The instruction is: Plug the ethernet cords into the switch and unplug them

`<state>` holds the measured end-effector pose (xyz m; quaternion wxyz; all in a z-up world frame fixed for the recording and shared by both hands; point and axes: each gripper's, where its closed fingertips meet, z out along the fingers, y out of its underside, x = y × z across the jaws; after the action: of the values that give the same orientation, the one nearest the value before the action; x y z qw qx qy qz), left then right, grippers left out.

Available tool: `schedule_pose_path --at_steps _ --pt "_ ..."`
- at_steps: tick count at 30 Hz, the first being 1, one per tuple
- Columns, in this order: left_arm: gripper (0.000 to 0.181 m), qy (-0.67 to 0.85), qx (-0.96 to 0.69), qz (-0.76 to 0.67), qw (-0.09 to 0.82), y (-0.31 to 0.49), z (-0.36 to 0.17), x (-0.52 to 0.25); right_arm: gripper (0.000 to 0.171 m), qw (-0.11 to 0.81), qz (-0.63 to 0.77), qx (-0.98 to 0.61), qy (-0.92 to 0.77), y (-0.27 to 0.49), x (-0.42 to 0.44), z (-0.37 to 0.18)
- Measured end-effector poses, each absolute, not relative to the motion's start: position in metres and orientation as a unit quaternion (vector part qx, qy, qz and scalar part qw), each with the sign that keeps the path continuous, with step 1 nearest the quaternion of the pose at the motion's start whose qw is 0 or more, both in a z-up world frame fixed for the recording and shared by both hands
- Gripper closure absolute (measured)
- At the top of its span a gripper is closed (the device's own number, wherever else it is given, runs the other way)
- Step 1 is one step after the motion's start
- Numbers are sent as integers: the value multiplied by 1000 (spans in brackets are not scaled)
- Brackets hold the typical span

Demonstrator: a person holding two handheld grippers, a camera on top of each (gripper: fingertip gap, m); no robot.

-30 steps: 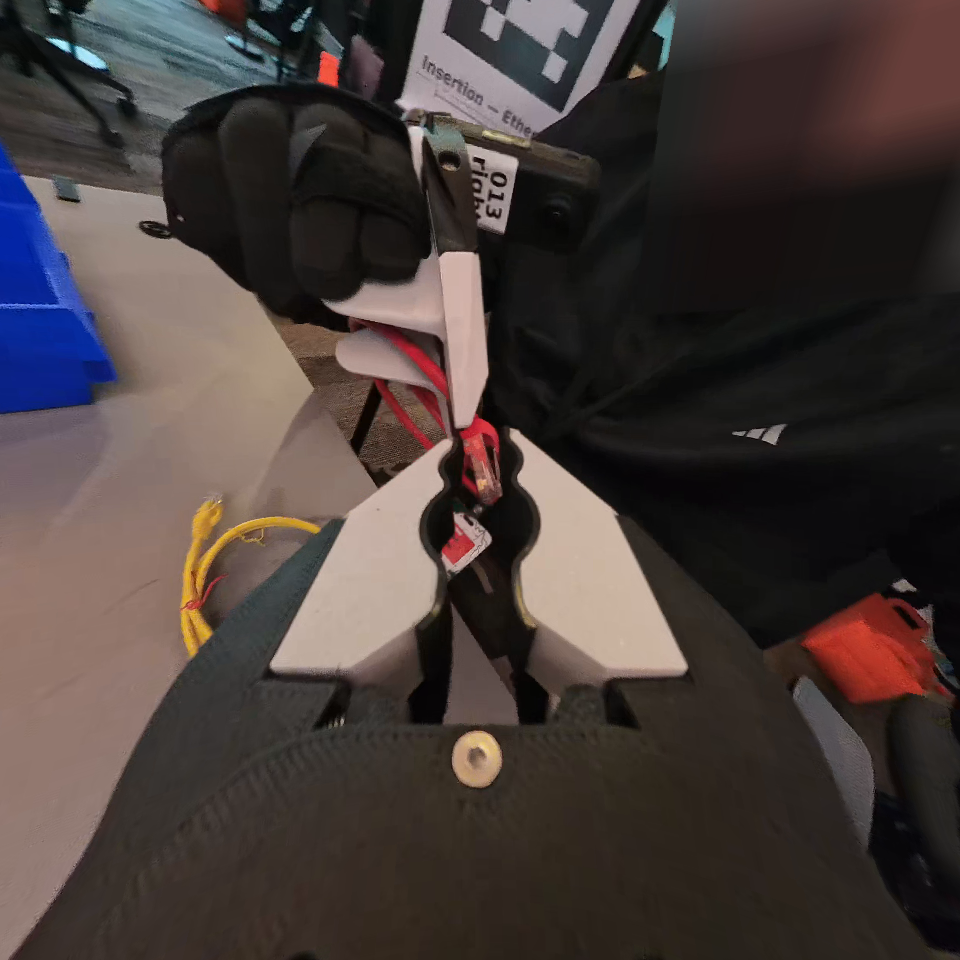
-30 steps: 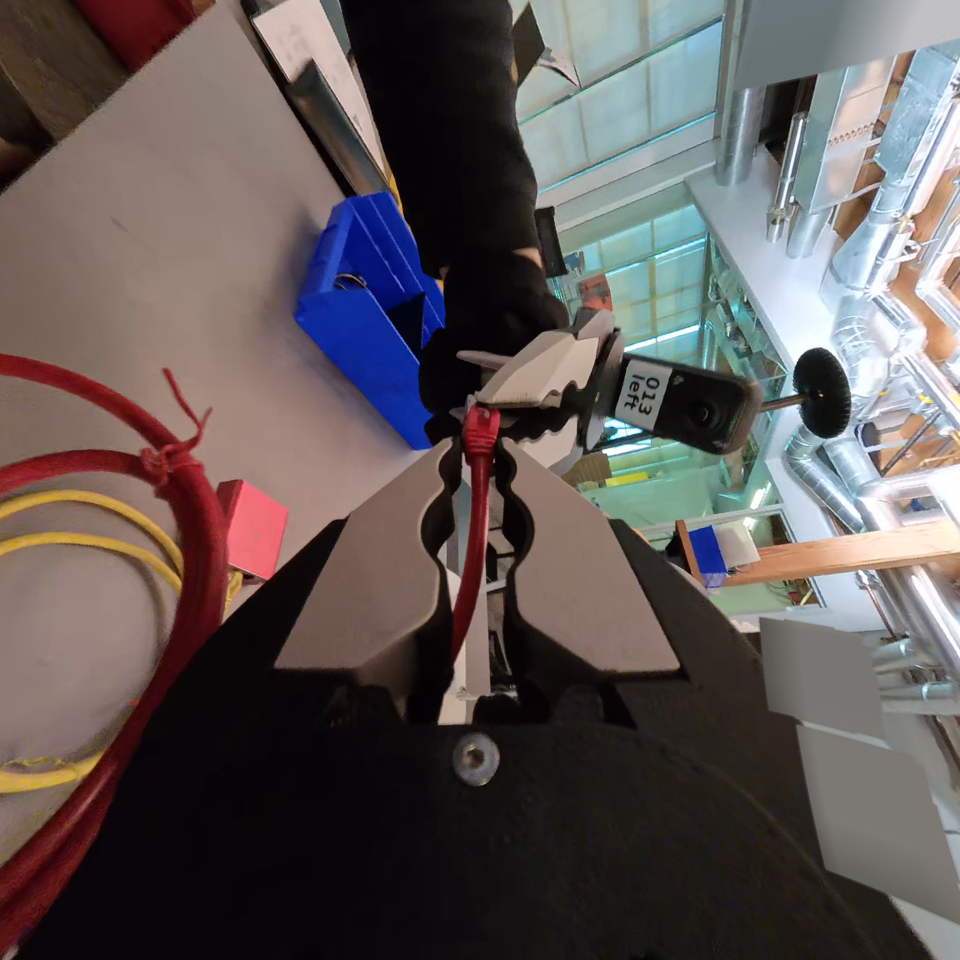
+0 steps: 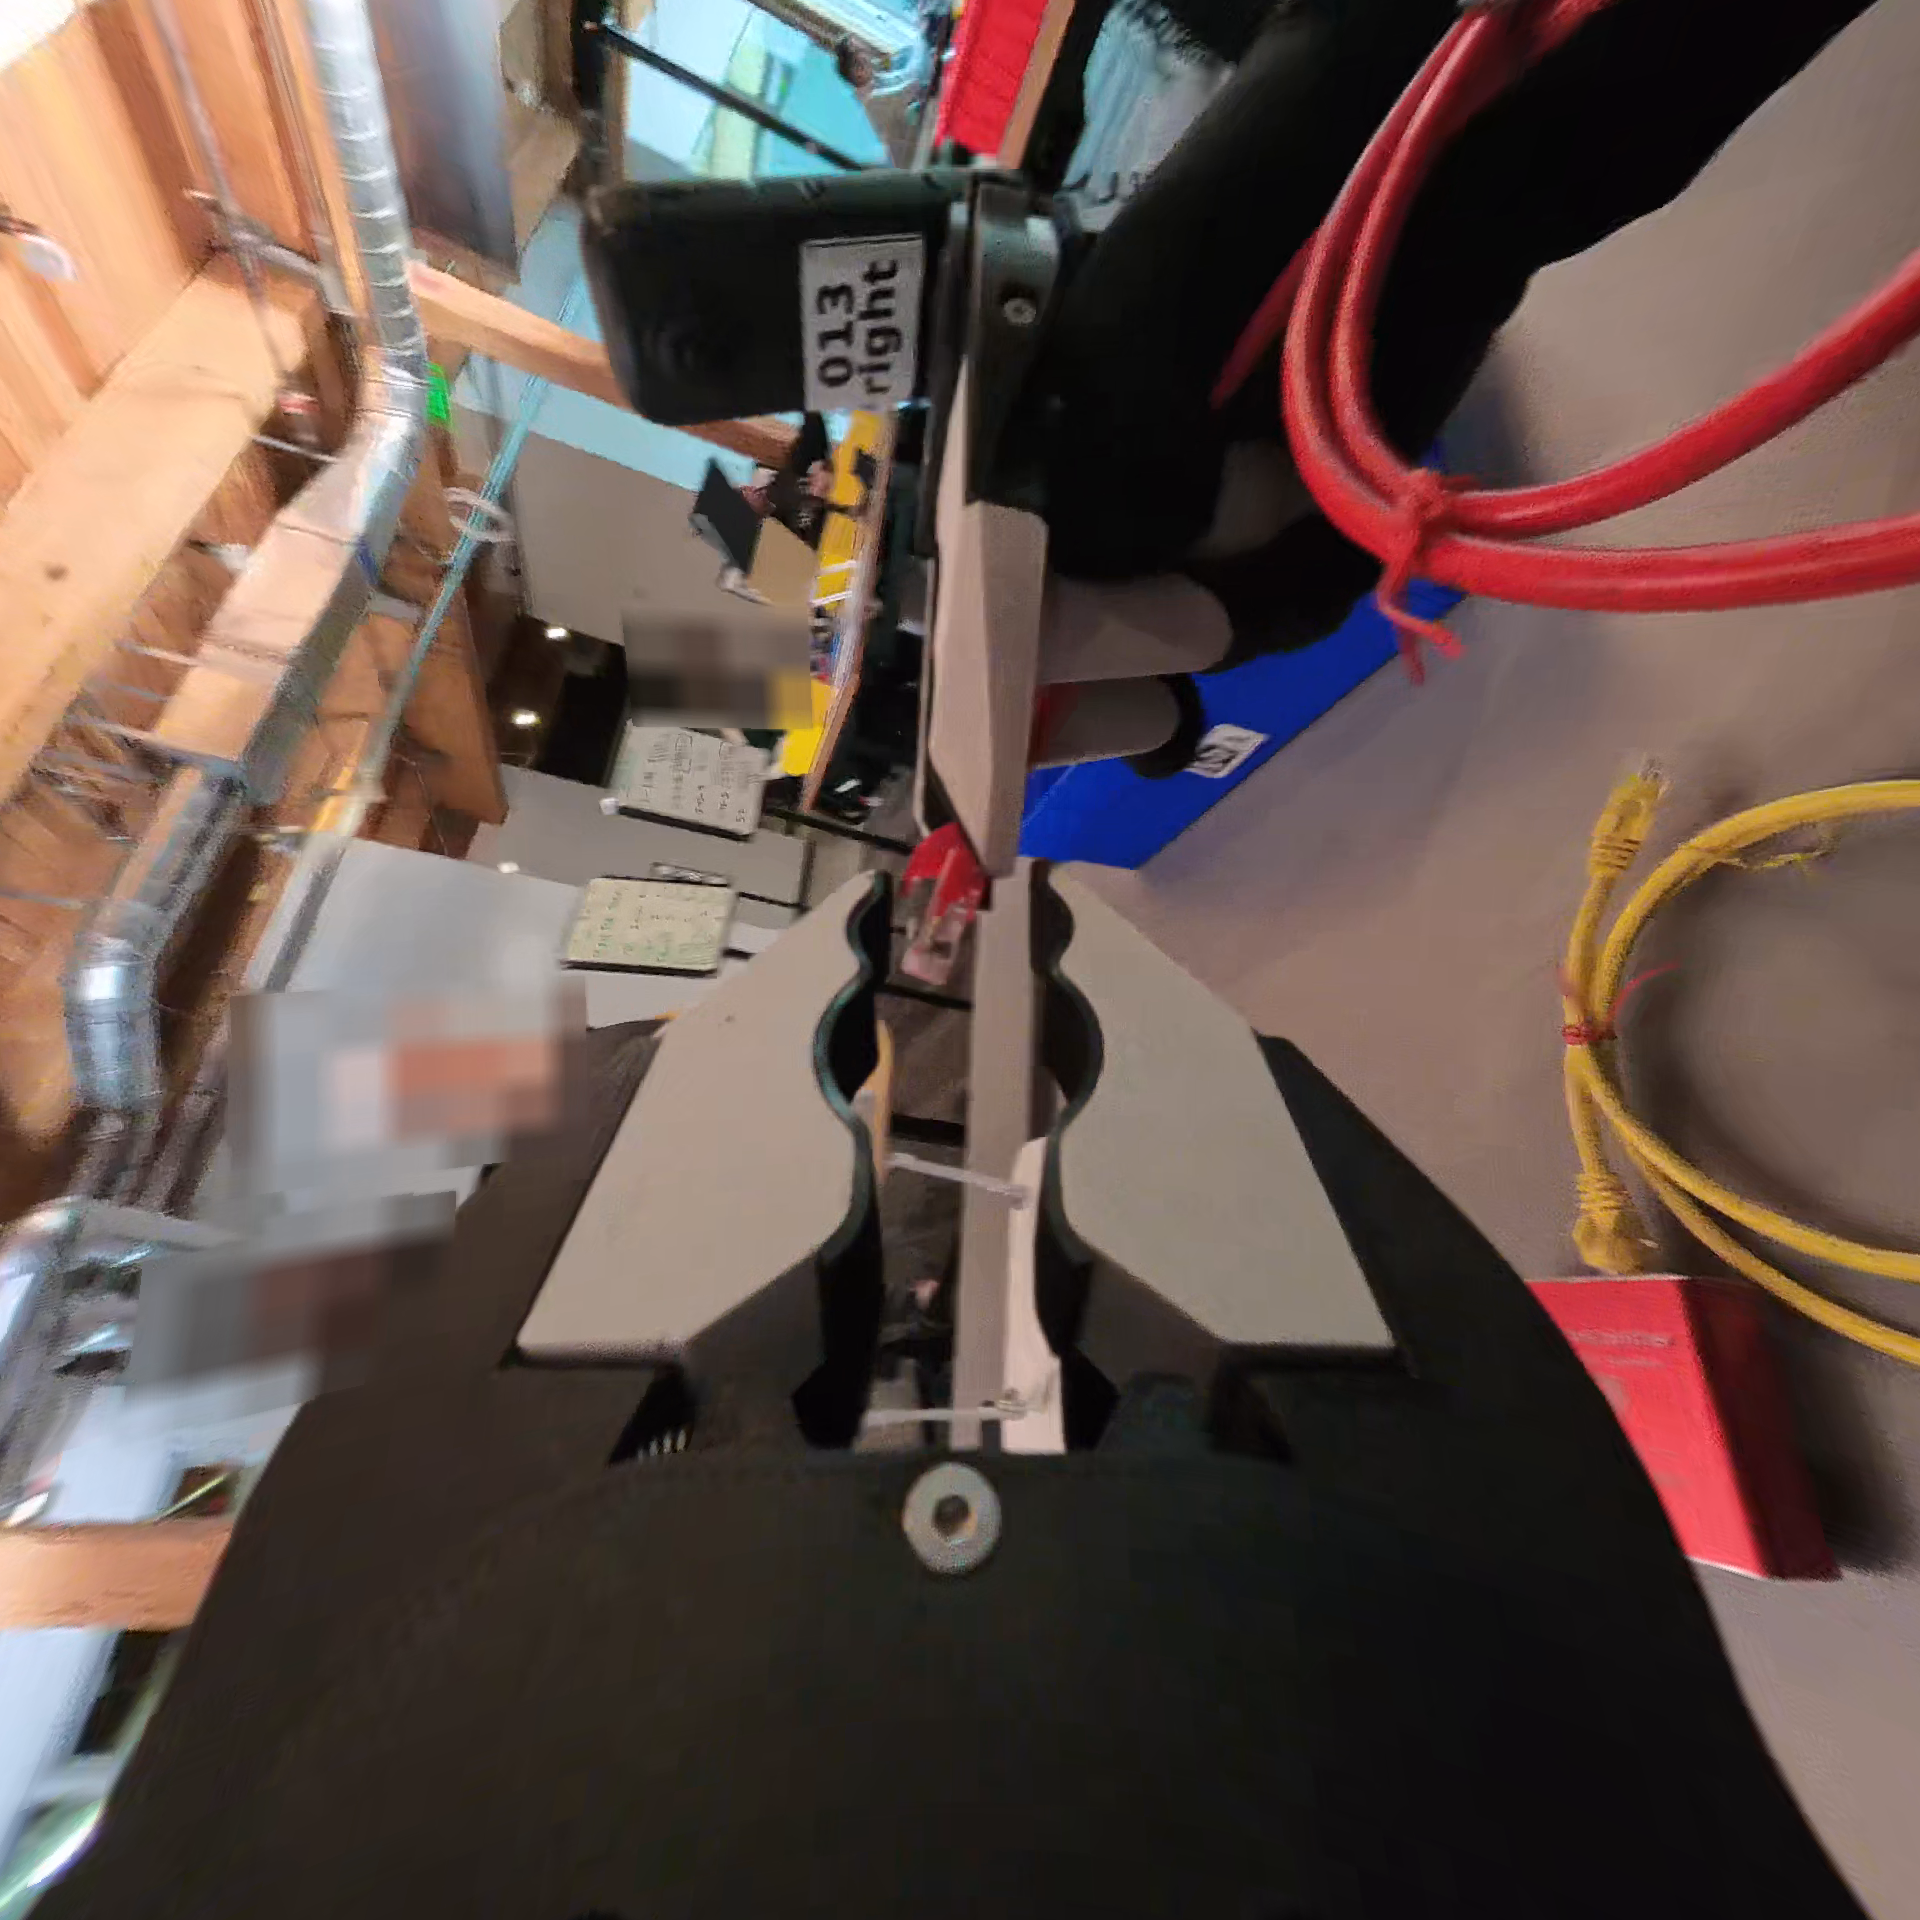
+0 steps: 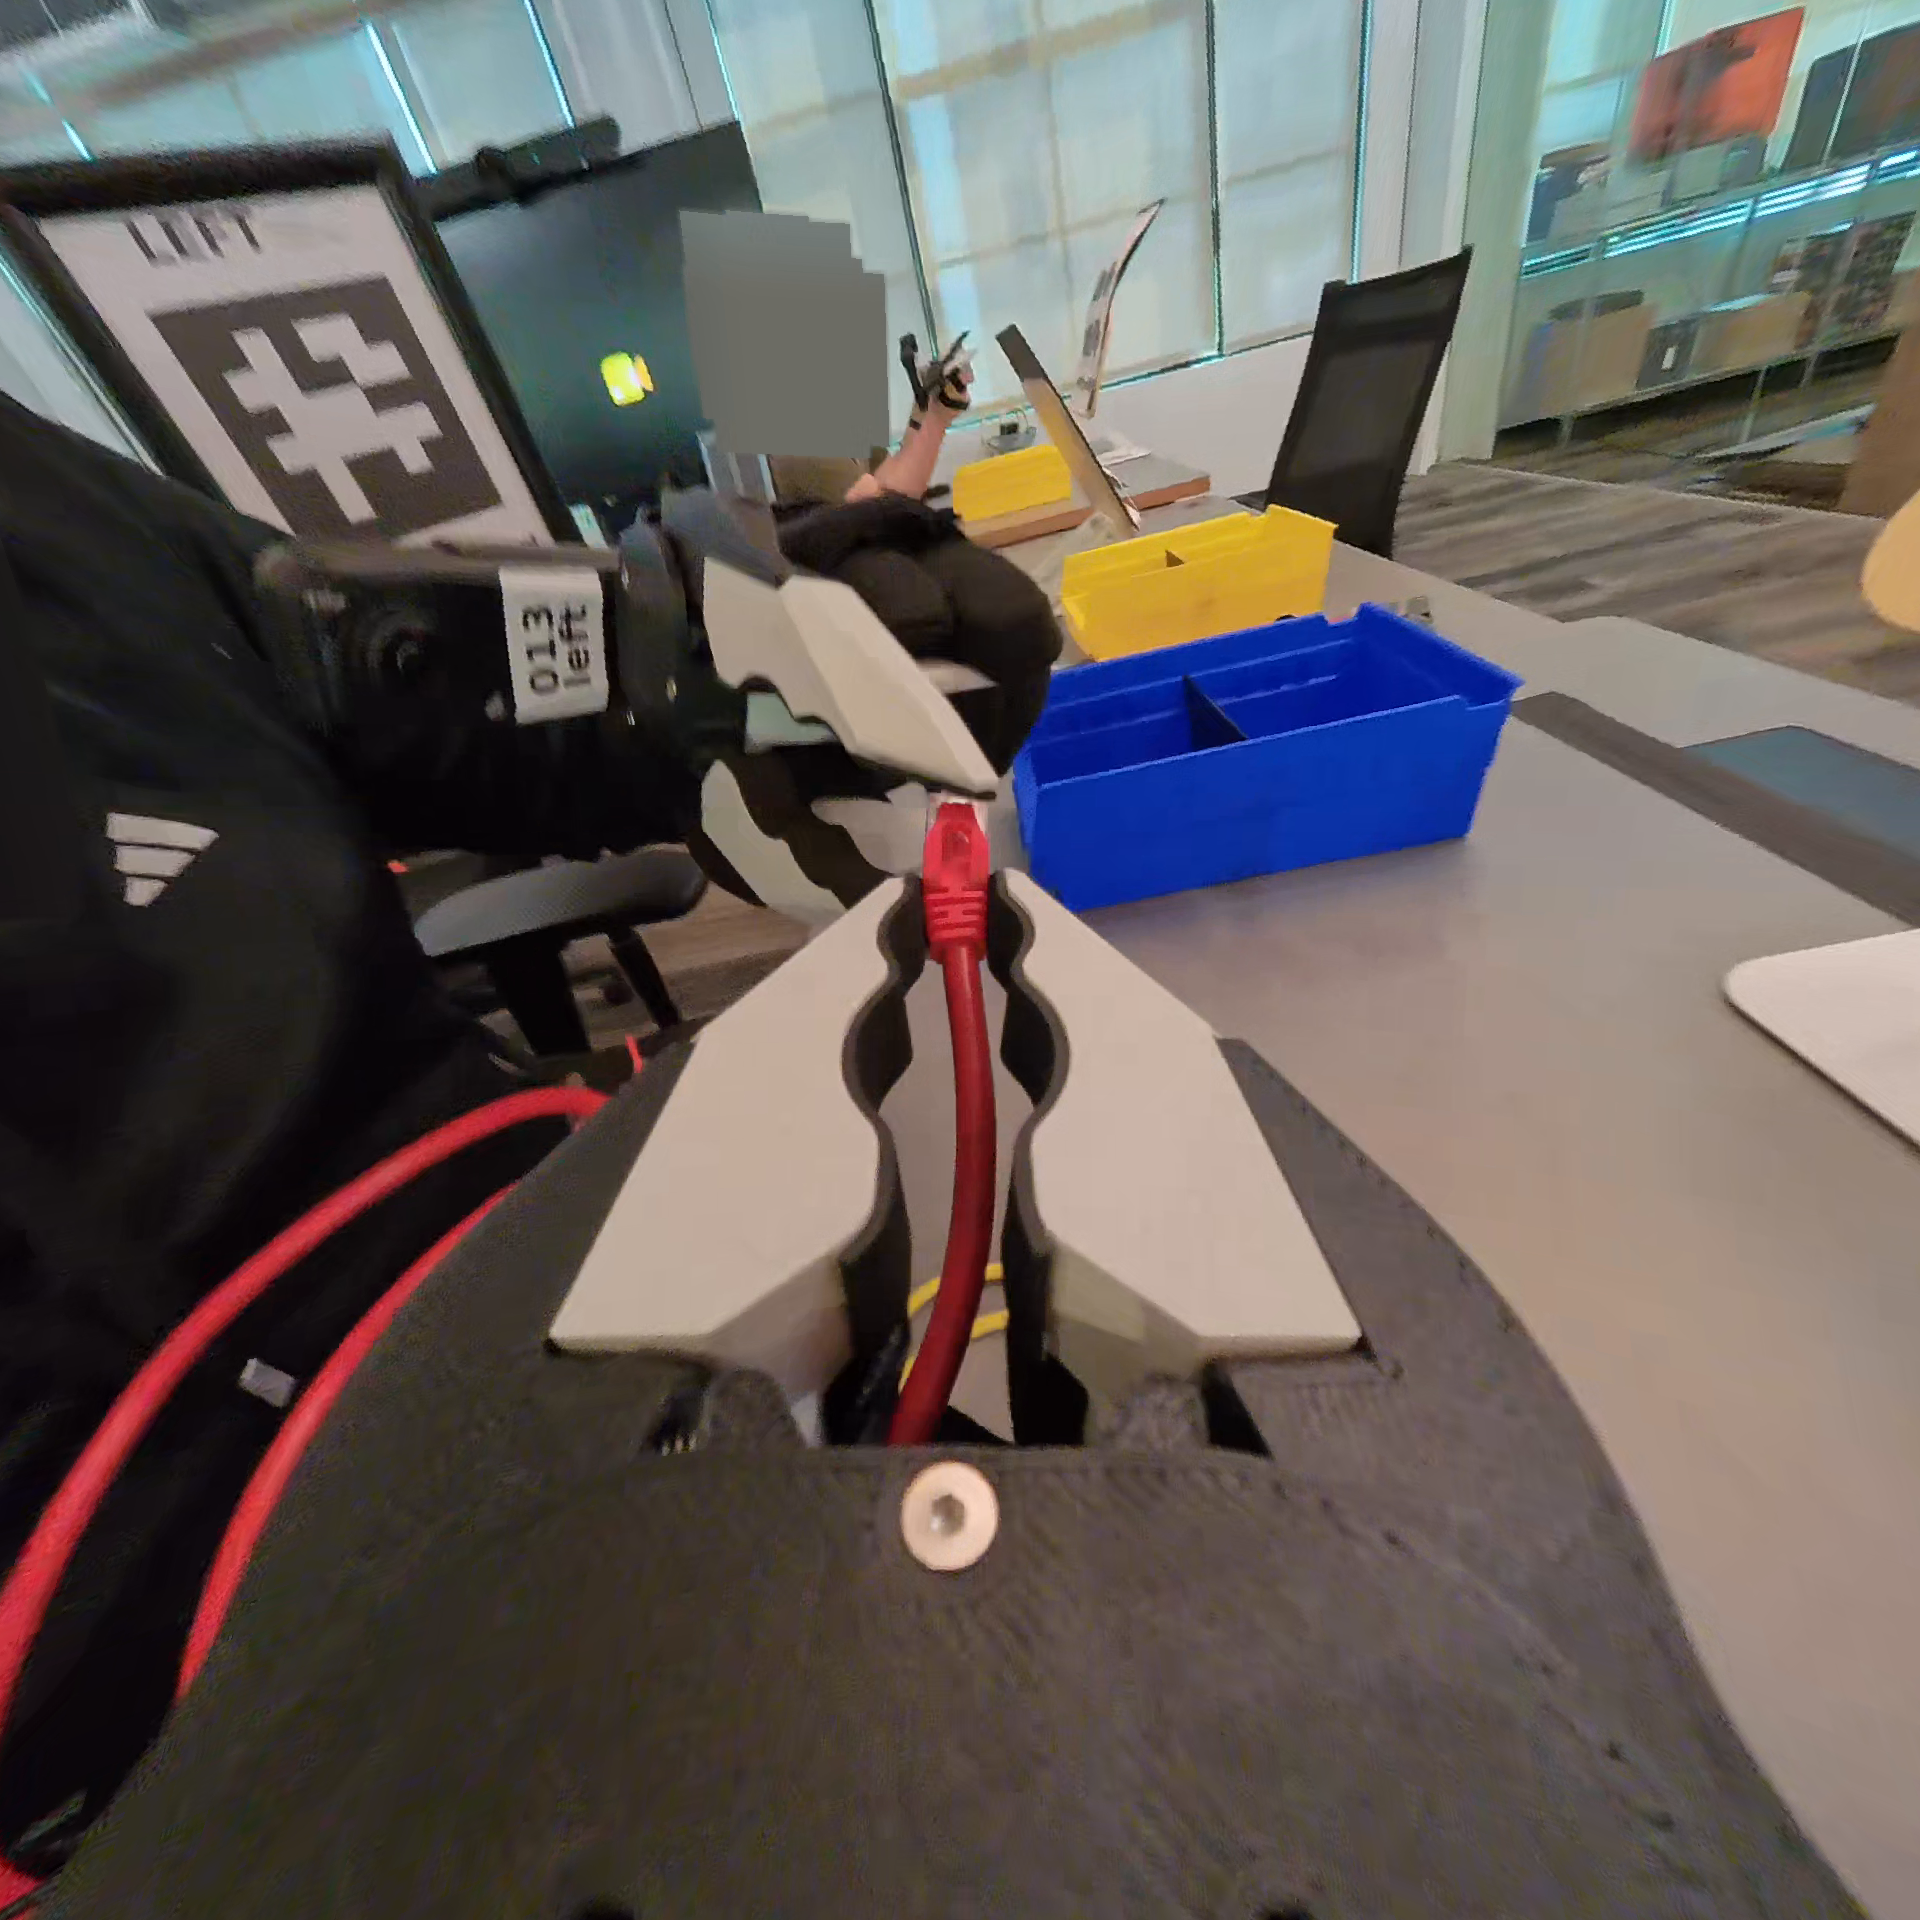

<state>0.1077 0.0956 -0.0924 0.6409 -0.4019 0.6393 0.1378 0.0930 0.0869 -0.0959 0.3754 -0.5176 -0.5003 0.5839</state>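
Right gripper [image 4: 953,902]: jaws pinching the red ethernet cord [image 4: 961,1091] just behind its plug, the cord running back between the 2 grey fingers into the black body
Red plug [image 4: 954,860]: sticks out past the right fingertips, its clear tip touching or almost touching the tip of the left gripper [image 4: 961,784], which comes in from the left in a black-gloved hand [image 4: 935,613]
Left gripper in its own view [image 3: 961,894]: jaws stand a little apart with a thin grey strip between them; the red plug [image 3: 940,883] sits at the gap's mouth, and I cannot tell whether the jaws press on anything
Right gripper seen from the left wrist [image 3: 982,821]: its grey finger points down onto the plug
Rest of the red cord: loops tied with a red twist tie [image 3: 1413,520] hang by the gloved hand
Yellow ethernet cord [image 3: 1662,1060]: coiled on the grey table [image 4: 1507,1039], lying loose beside a red box [image 3: 1683,1423]
Blue bin [image 4: 1268,748]: on the table beyond the grippers, with a yellow bin [image 4: 1195,582] behind it
Switch: cannot be made out in either view
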Motion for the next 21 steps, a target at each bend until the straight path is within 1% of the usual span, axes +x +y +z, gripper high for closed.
schedule_pose_path --at_steps 1,5,8,15,18,21 --pt "164 635 -395 155 646 97 -92 108 161 369 590 -518 -498 86 93 -96" --pt "169 624 -407 150 650 97 -89 108 161 355 617 -516 -476 85 94 -92" --pt "169 583 -431 140 675 101 -77 105 161 377 641 -506 -437 89 93 -78" --pt "169 504 -471 115 715 104 -64 105 161 376 695 -492 -366 92 94 -63" --pt "169 474 -488 100 726 103 -62 107 161 391 691 -491 -360 92 95 -60" --pt "169 465 -490 96 732 104 -64 107 161 386 697 -491 -352 93 95 -63"
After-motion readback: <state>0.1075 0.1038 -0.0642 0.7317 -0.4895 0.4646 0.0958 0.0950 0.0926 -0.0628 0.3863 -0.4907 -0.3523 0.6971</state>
